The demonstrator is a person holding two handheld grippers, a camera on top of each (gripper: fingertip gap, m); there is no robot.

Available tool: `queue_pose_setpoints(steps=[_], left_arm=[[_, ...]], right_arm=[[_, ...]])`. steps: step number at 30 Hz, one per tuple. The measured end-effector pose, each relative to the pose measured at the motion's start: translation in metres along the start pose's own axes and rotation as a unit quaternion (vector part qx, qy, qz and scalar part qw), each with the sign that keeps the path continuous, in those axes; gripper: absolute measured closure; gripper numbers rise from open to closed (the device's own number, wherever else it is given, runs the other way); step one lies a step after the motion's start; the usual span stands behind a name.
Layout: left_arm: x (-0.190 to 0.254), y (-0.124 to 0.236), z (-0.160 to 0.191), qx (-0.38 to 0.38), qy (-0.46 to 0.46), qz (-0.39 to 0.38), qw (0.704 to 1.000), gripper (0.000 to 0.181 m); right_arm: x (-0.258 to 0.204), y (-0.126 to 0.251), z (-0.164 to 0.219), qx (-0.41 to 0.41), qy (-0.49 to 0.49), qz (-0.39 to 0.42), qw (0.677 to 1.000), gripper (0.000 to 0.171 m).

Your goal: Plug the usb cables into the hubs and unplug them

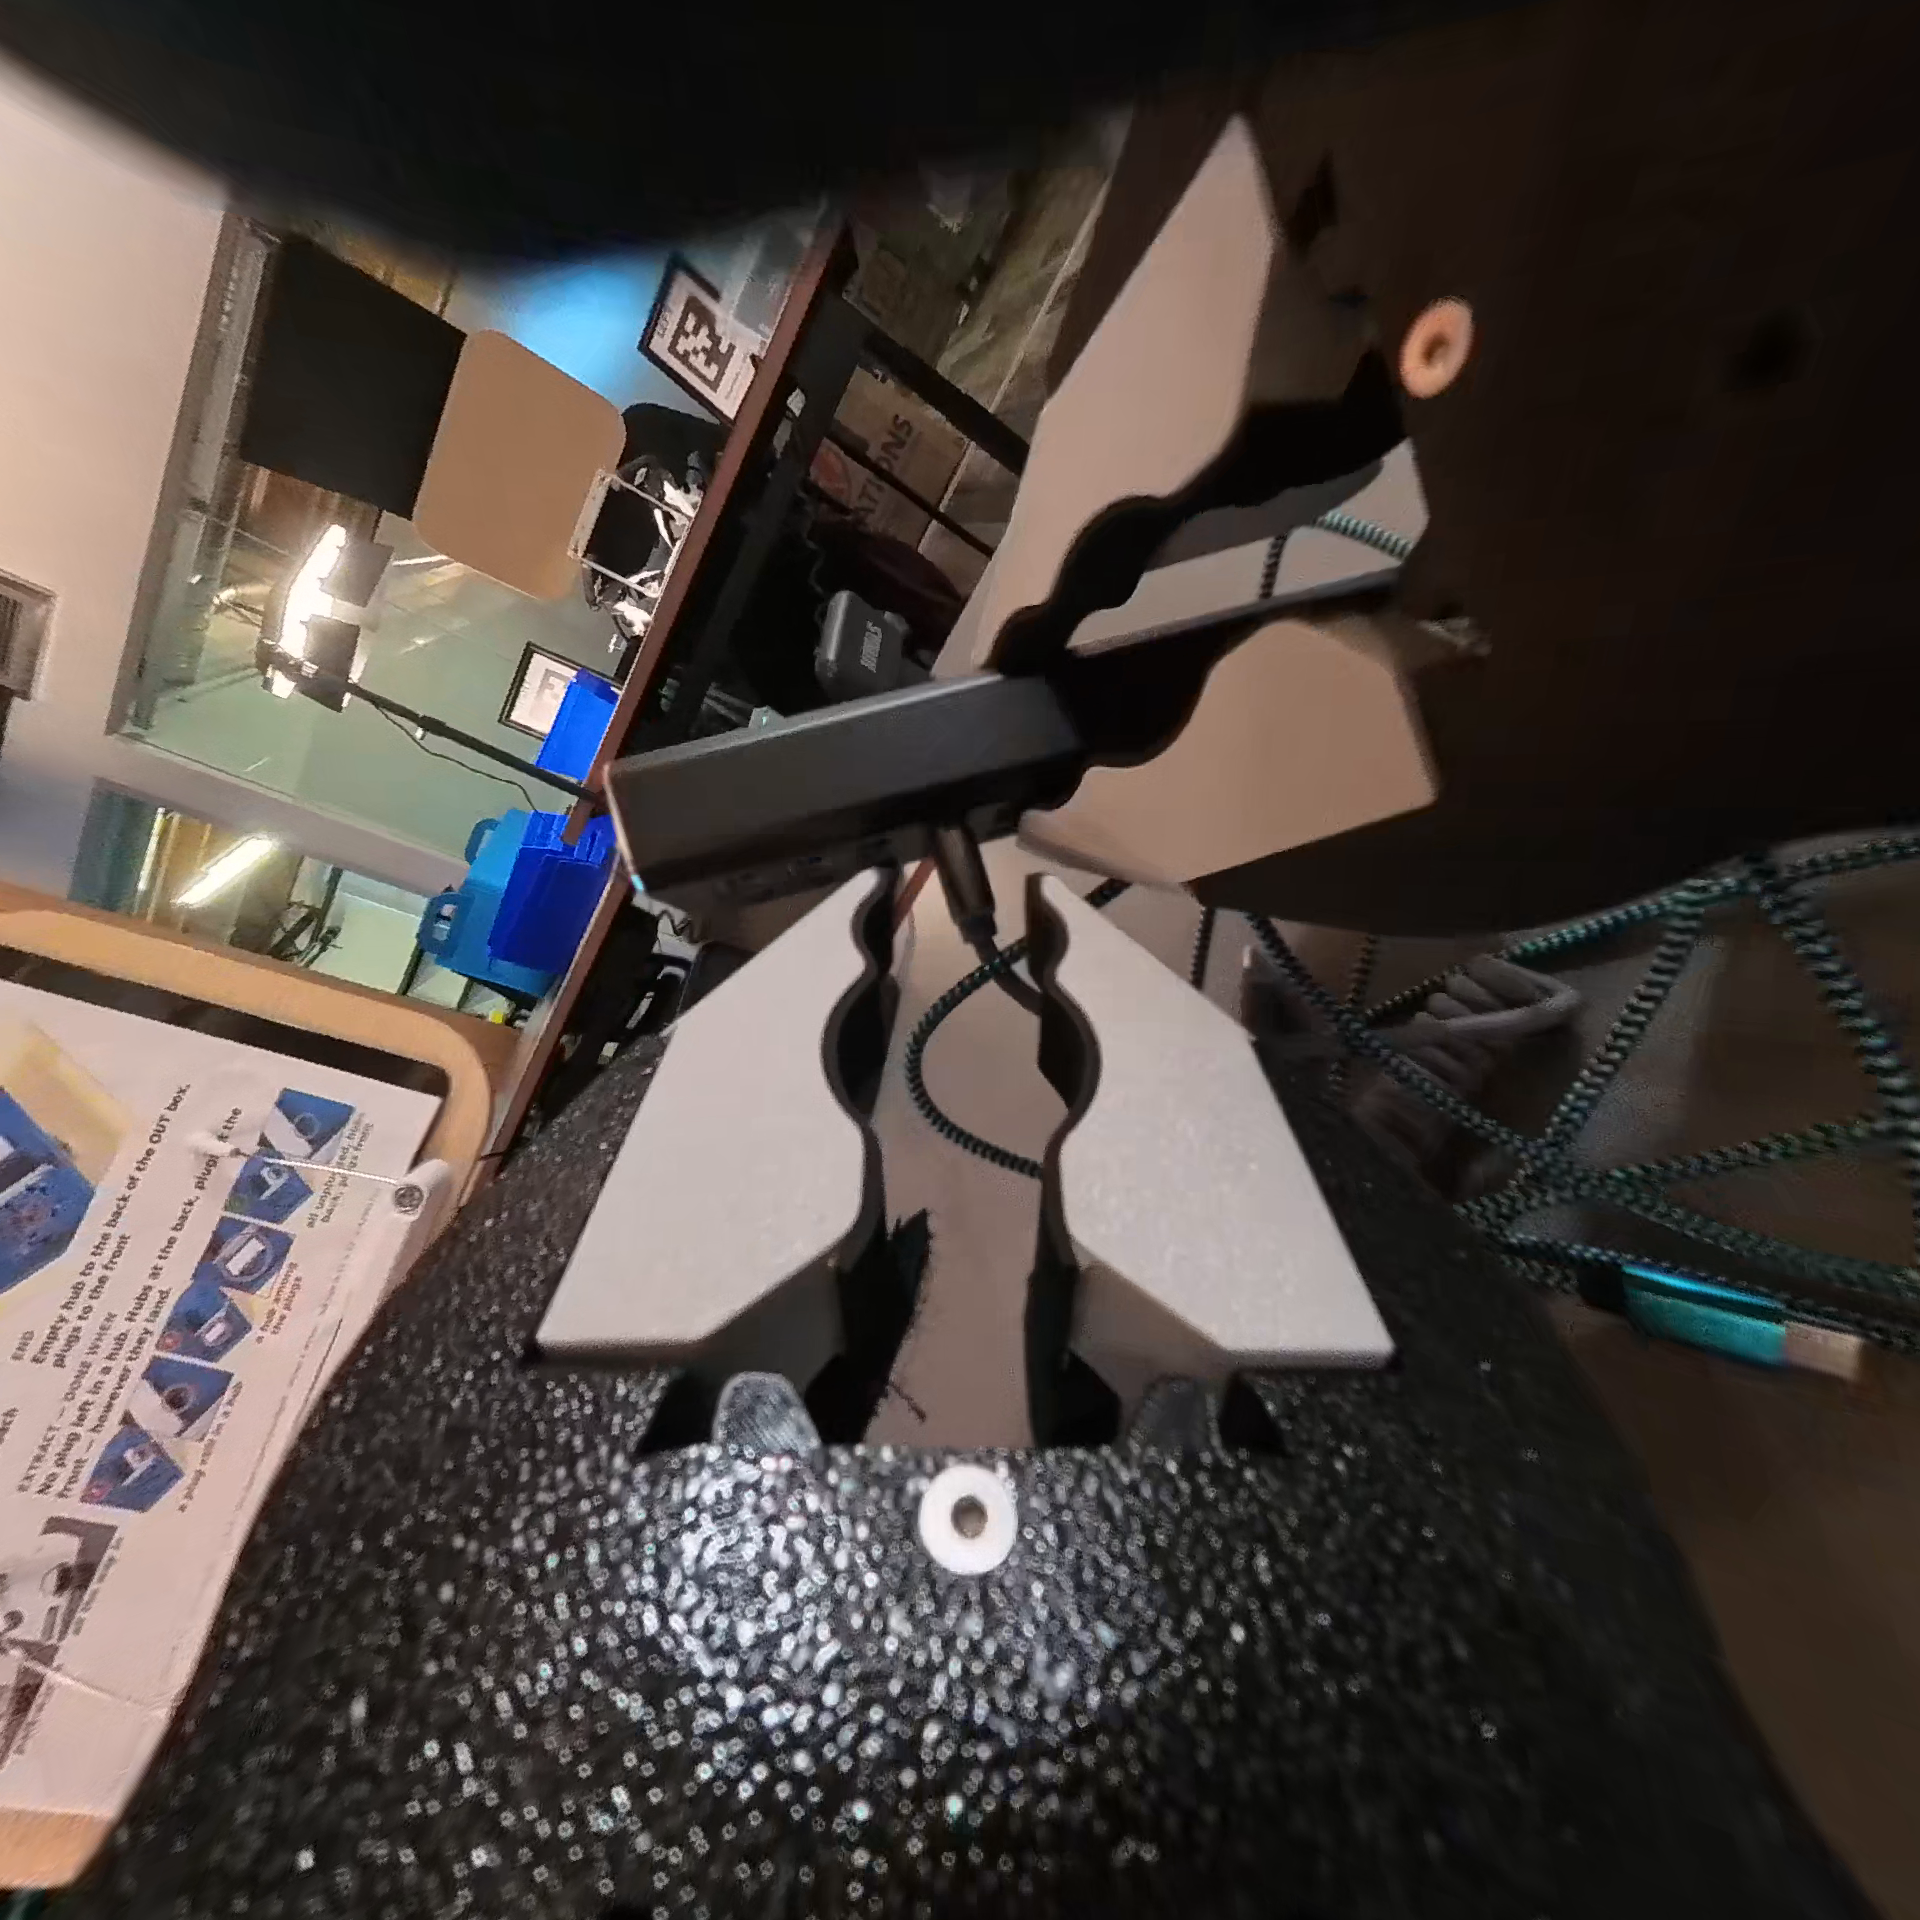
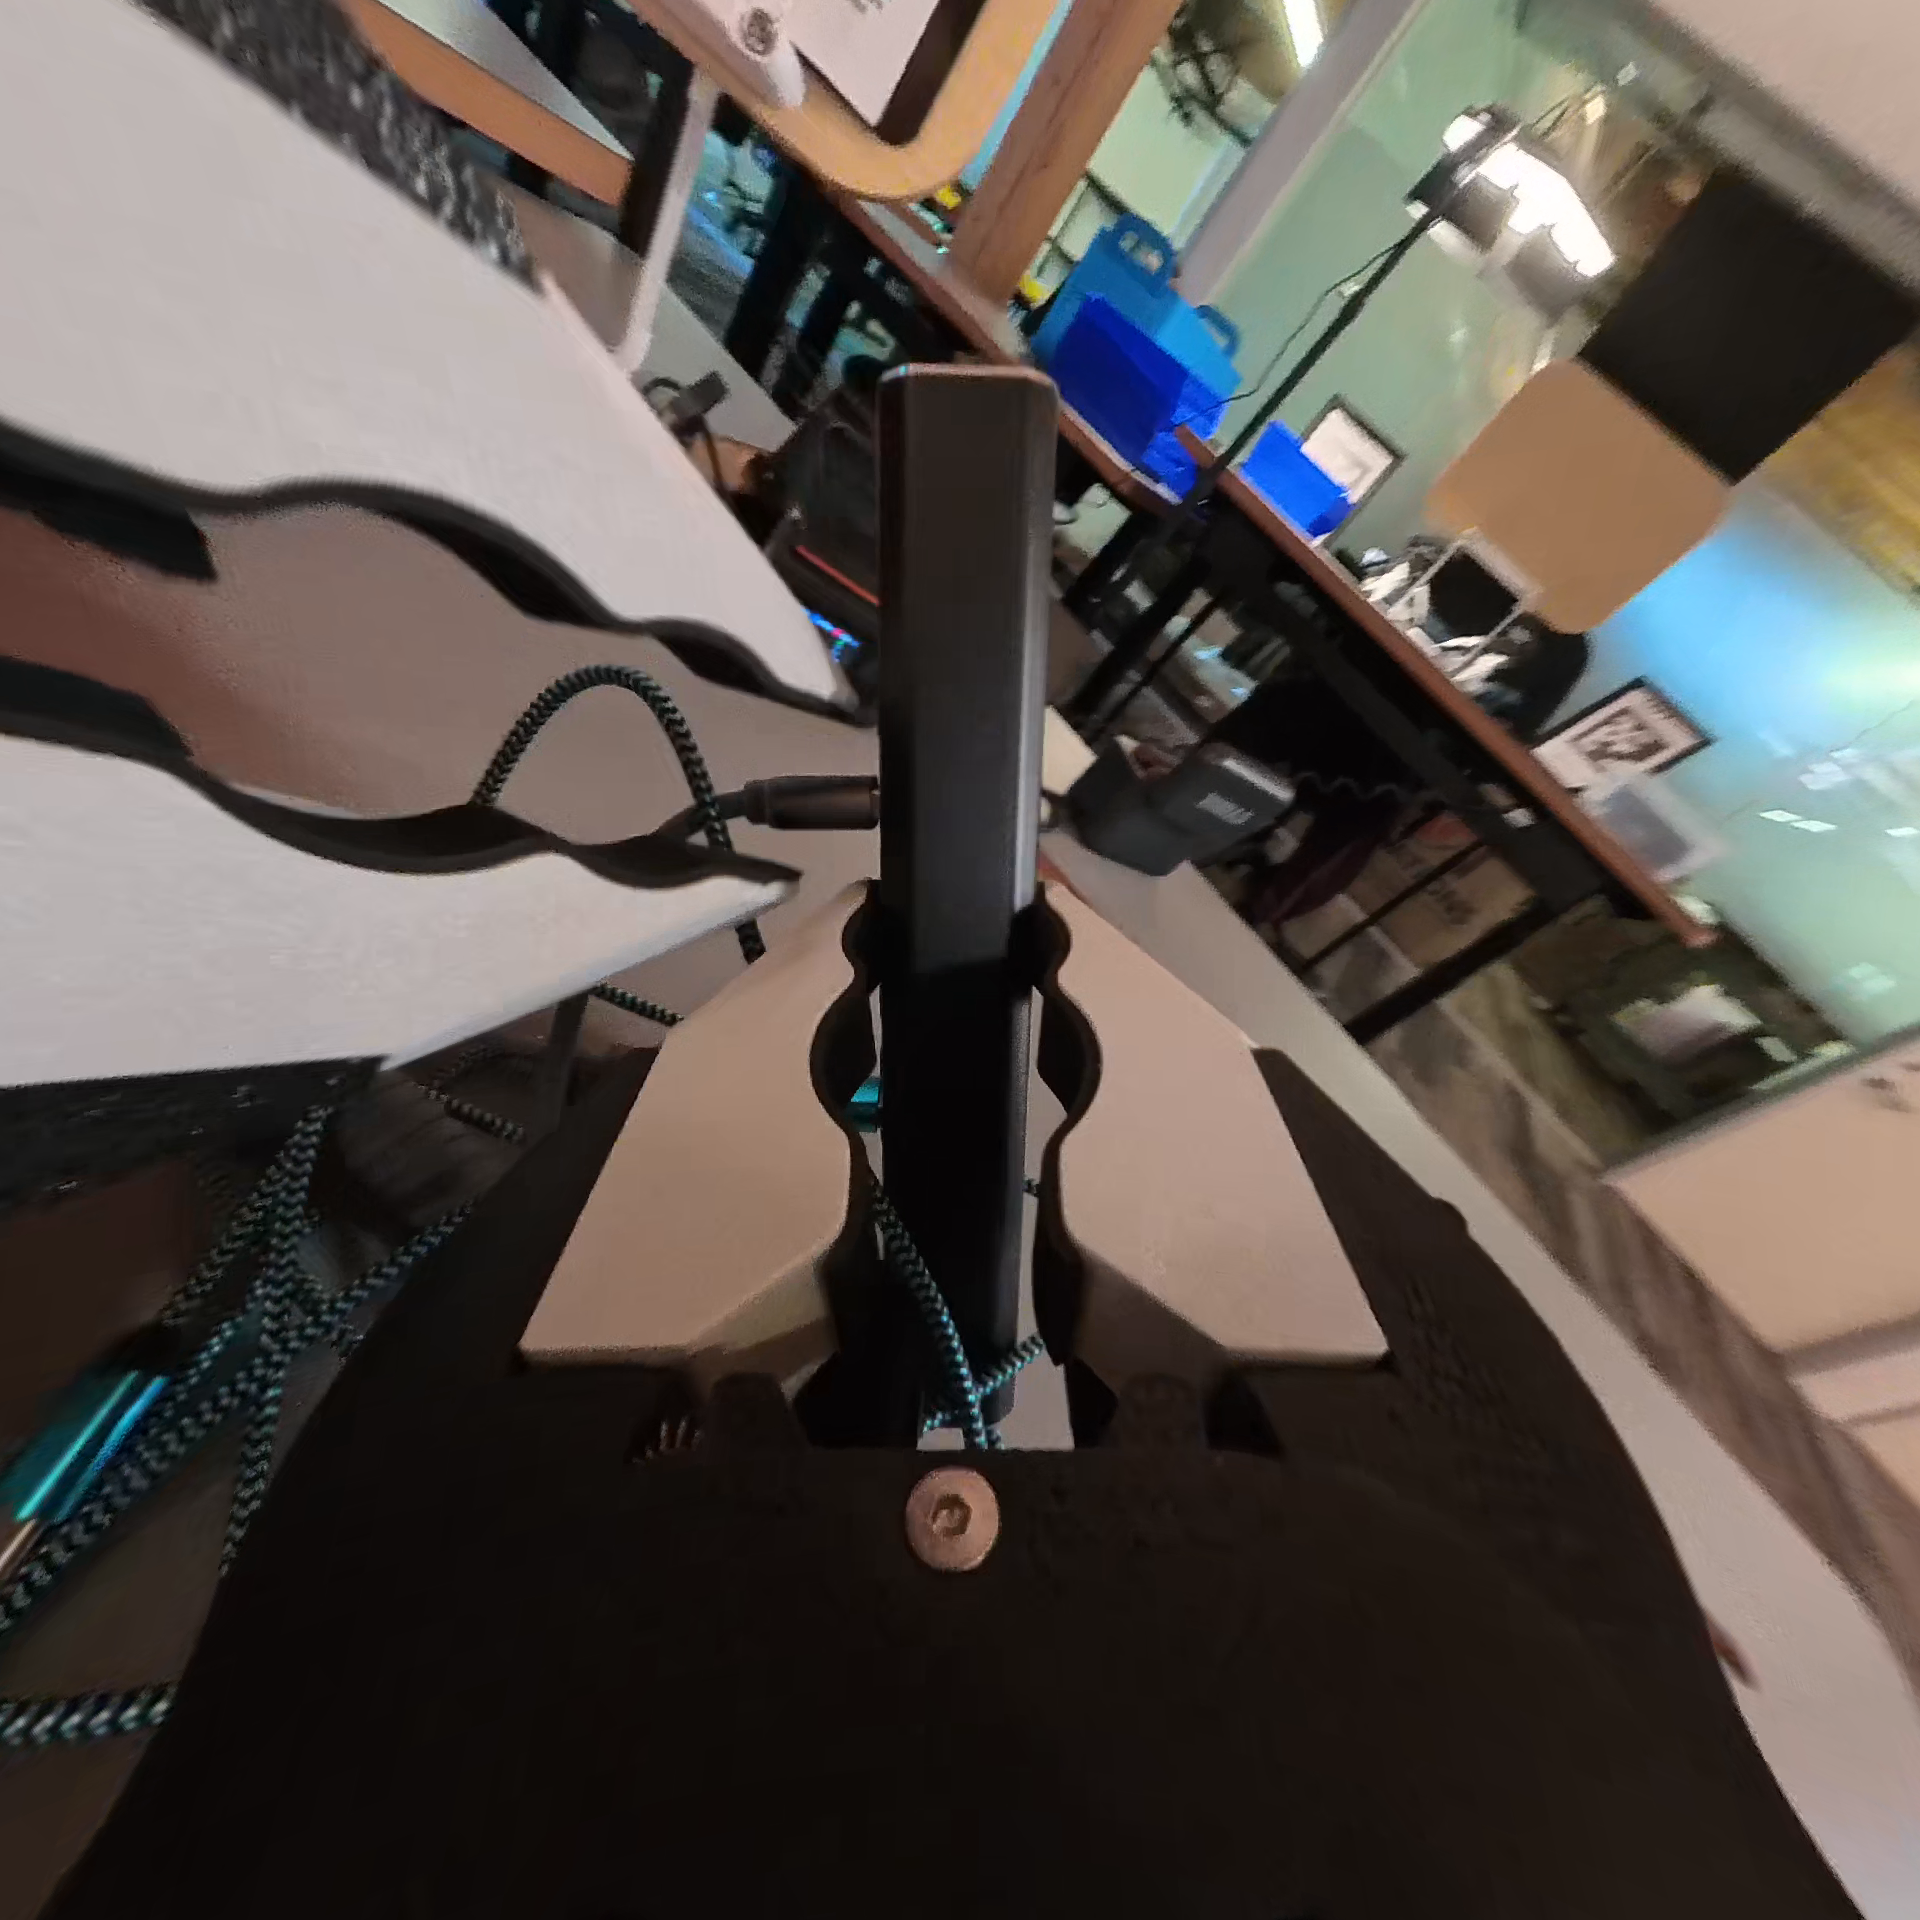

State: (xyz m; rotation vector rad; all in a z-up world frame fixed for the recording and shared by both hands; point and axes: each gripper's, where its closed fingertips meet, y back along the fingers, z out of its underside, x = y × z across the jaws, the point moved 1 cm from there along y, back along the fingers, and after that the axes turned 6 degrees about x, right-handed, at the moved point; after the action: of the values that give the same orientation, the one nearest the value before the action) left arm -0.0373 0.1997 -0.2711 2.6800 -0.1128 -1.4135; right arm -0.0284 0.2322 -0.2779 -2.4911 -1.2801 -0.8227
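A black USB hub [image 2: 961,623] stands upright in my right gripper [image 2: 956,904], which is shut on its lower part. In the left wrist view the hub [image 1: 831,800] lies crosswise, held by the right gripper [image 1: 1039,717]. A black plug [image 1: 961,862] on a teal-and-black braided cable [image 1: 935,1039] sits in the hub's side port. My left gripper [image 1: 961,894] is open, with its fingertips on either side of the plug and not pressing it. The right wrist view shows the plug [image 2: 816,803] between the left gripper's [image 2: 821,790] spread fingers.
Several loose braided cables [image 1: 1558,1143] lie tangled on the table at the right, one ending in a teal USB plug [image 1: 1714,1320]. A printed sheet on a wooden stand [image 1: 208,1247] is at the left. Blue bins [image 2: 1132,353] sit on a far table.
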Motion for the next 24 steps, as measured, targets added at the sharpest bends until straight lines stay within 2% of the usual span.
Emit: queue_pose_setpoints(steps=[1,7,12,14,17,19,22,24], left_arm=[[-0.001,0.001,-0.002,0.008,0.010,0.000,1.000,0.156],[-0.005,0.003,-0.002,0.023,0.029,-0.004,0.999,0.159],[-0.003,0.023,-0.029,0.148,0.113,0.045,0.981,0.163],[-0.020,0.032,-0.032,0.186,0.167,0.031,0.968,0.163],[-0.051,0.047,-0.032,0.251,0.251,0.013,0.935,0.163],[-0.065,0.051,-0.023,0.257,0.274,0.010,0.927,0.163],[-0.066,0.047,-0.009,0.234,0.258,0.020,0.937,0.157],[-0.054,0.040,-0.004,0.203,0.197,0.028,0.959,0.156]], right_arm=[[0.002,0.001,-0.001,0.004,0.013,0.010,1.000,0.146],[0.004,0.001,-0.001,0.010,0.008,0.013,1.000,0.146],[0.006,0.003,0.000,0.048,-0.096,-0.035,0.994,0.146],[0.006,0.004,0.002,0.062,-0.148,-0.072,0.984,0.146],[0.001,0.008,0.002,0.083,-0.216,-0.143,0.962,0.146],[0.001,0.012,0.000,0.101,-0.263,-0.184,0.942,0.146],[-0.002,0.023,-0.009,0.136,-0.341,-0.268,0.890,0.146],[-0.006,0.030,-0.013,0.148,-0.374,-0.317,0.859,0.146]])
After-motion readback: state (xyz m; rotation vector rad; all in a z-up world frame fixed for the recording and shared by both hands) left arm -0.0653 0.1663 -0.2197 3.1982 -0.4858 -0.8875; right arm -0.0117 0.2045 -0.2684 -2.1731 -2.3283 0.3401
